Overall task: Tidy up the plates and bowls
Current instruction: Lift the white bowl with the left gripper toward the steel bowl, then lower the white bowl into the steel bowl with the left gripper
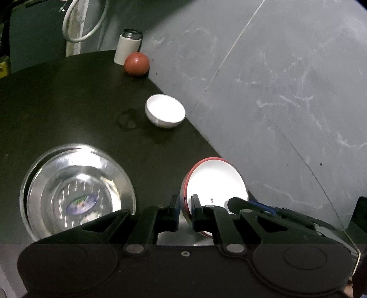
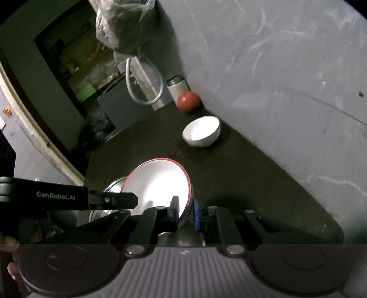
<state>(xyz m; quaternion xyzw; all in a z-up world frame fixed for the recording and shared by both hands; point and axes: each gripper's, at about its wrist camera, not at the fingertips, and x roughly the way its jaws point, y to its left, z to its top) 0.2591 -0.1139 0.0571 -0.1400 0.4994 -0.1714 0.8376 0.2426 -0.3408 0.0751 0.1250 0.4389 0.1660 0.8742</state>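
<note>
Showing, in the left wrist view only, a shiny steel bowl (image 1: 78, 192) in full, sitting on the dark worktop (image 1: 68, 110) with an oval sticker at its bottom. Showing, in the right wrist view only, a doorway into a dim room, a hanging plastic bag (image 2: 121, 25), and the left tool's black arm marked "GenRobot.AI" crossing in from the left edge.

Appearing in both views: a small white bowl (image 1: 165, 111) standing upright near the grey wall (image 1: 275, 91), a red ball (image 1: 136, 63) just beside a white can (image 1: 127, 45) farther back, and a looped grey hose (image 1: 84, 20).

Gripping a red-rimmed white dish (image 1: 215, 181) from both sides: left claw (image 1: 185, 206) clamped on one edge, one finger on each face; right claw (image 2: 185, 208) clamped on the opposite edge in the same way. Being held tilted steeply, almost on edge, above the worktop near the steel bowl, which is peeking out behind it in the right wrist view. Looking glossy white inside with a thin red band around the rim and a tiny dark mark on the inner face, seen in the left wrist view.
</note>
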